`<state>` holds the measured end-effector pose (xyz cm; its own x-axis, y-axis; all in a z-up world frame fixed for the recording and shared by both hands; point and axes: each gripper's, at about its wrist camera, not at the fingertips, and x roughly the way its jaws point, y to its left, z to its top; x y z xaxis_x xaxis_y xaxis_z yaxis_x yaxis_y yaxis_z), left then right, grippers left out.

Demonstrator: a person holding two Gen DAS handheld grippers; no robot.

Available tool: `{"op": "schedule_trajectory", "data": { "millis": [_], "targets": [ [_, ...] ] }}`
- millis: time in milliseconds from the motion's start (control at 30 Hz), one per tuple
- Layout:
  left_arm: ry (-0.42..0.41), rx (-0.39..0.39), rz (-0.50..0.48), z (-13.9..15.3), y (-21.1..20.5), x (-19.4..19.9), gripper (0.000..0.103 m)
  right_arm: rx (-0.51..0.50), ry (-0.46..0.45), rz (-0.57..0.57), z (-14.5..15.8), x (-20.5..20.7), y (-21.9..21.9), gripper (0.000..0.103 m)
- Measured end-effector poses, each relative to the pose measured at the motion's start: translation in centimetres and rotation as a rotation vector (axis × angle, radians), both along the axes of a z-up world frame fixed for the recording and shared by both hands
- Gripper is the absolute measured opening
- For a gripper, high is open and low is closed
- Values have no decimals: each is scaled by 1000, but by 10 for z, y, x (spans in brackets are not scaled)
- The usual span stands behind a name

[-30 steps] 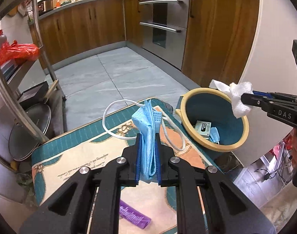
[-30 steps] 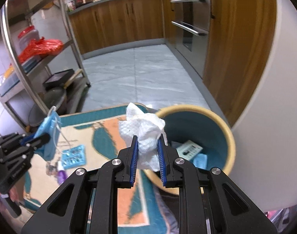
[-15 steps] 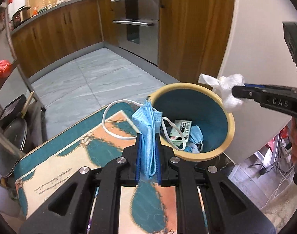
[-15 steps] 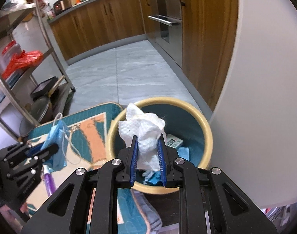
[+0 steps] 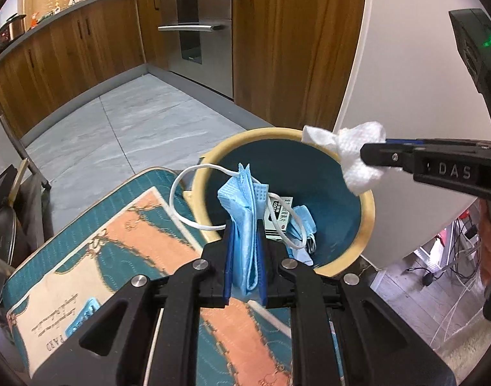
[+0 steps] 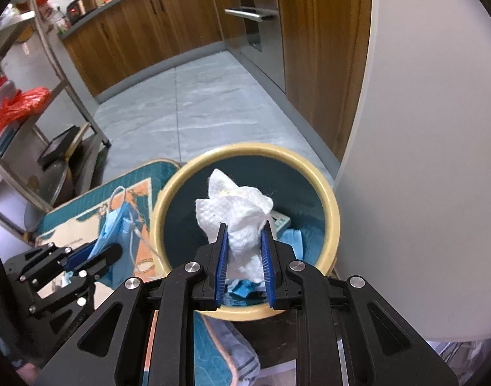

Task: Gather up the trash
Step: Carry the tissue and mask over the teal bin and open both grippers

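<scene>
While both grippers hang over the bin, the scene reads as follows.

Left gripper (image 5: 245,257): fingers clenched on a folded blue mask (image 5: 243,215), which stands upright between the blue pads; its white ear loop (image 5: 184,206) arcs out to the left, across the bin's near-left rim.

Right gripper (image 6: 243,257): fingers grasping a crumpled white tissue (image 6: 239,218), the wad bulging above the fingertips; in the left wrist view the same tissue (image 5: 351,157) sits over the bin's far-right rim.

Mat (image 5: 123,257): teal, orange and cream, lying on the floor under the left gripper, its far corner touching the bin; a small blue packet (image 5: 81,317) lies near its near-left edge.

Bin (image 6: 329,212): round, cream rim, dark teal inside, standing on the floor at the mat's far-right corner and just beside a white wall (image 6: 422,160).

Bin contents: a small printed card (image 5: 277,218) and a blue mask with white loops, both on the bottom.

Floor (image 6: 197,122): grey tiles stretching beyond the bin.

Rack (image 6: 49,74): metal shelving at the left, holding a red bag (image 6: 16,106).

Cabinets (image 6: 142,29): wooden, along the far side of the floor, with an oven (image 5: 193,25) set in them.
</scene>
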<state>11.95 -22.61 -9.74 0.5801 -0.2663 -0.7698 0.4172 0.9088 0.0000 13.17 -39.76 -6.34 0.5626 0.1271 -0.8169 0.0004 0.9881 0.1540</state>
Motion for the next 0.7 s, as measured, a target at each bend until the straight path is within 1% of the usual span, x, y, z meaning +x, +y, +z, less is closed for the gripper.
{"op": "schedule_trajectory", "data": {
  "millis": [200,500,600,667,700],
  "targets": [
    [23,20,-13,-17,-15,10,12,-44,50,-12,-15,3,0,22],
    [33,32,-7,-30,-27,20,12,-53,64,-15,-18,7,0,22],
    [33,41,1,-33,-27,21,12,-74,61,-9,-19,10,2,26],
    [33,44,9,-34,-27,22,15,-80,54,-10,-19,10,3,27],
    [33,43,13,-34,-26,22,17,-77,49,-14,-18,11,1,31]
  ]
}}
